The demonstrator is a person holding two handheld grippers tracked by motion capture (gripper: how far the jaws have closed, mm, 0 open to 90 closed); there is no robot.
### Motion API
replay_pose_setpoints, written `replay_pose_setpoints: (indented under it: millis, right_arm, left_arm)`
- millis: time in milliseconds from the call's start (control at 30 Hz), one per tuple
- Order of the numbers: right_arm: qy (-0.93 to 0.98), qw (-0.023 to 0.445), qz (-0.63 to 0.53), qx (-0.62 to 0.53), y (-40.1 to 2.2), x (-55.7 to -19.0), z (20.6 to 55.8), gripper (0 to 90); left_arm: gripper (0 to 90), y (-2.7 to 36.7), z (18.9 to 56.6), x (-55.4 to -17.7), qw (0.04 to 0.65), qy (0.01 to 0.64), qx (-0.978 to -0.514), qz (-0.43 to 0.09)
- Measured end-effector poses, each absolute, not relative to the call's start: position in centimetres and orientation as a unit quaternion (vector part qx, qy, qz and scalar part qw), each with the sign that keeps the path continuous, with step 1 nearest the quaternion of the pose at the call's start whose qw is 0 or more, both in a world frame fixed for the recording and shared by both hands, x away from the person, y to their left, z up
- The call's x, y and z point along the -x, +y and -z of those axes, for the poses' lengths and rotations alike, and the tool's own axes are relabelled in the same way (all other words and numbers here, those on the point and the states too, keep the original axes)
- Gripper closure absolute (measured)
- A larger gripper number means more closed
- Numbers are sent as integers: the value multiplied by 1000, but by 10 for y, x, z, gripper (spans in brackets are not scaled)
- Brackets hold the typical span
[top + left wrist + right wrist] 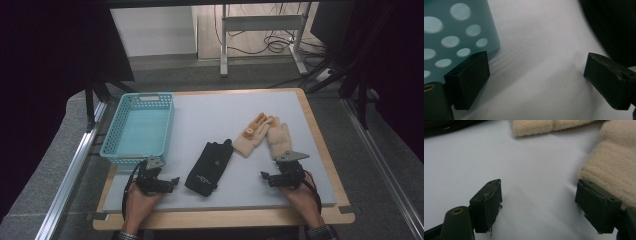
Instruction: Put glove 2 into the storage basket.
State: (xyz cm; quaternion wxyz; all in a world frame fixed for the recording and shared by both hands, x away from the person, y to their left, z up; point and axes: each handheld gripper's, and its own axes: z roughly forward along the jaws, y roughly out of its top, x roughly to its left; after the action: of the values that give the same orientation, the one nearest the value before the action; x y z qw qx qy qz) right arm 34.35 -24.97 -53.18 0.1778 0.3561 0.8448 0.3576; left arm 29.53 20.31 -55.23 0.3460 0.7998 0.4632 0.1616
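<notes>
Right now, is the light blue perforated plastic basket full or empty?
Empty. In the high view the light blue perforated plastic basket shows only its bare floor; the black glove and the cream fleece gloves lie outside it.

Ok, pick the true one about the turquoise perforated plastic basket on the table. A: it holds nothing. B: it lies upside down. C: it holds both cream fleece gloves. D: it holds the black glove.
A: the turquoise perforated plastic basket stands upright with a bare floor, while the black glove and the two cream fleece gloves lie on the table to its right.

Black left gripper (172,181), black right gripper (263,176), grey plate, trailing cables
</notes>
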Motion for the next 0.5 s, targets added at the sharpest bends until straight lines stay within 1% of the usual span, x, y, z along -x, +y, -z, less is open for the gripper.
replay_pose_setpoints:
  millis: [200, 500]
  right_arm:
    - [844, 179, -358, -356, -250, -343, 532, 210]
    - [844, 180, -358, -356, -250, -343, 532, 210]
  left_arm:
    - [76, 197, 541, -289, 366, 459, -796, -146]
    - [43, 173, 525, -281, 383, 443, -801, -122]
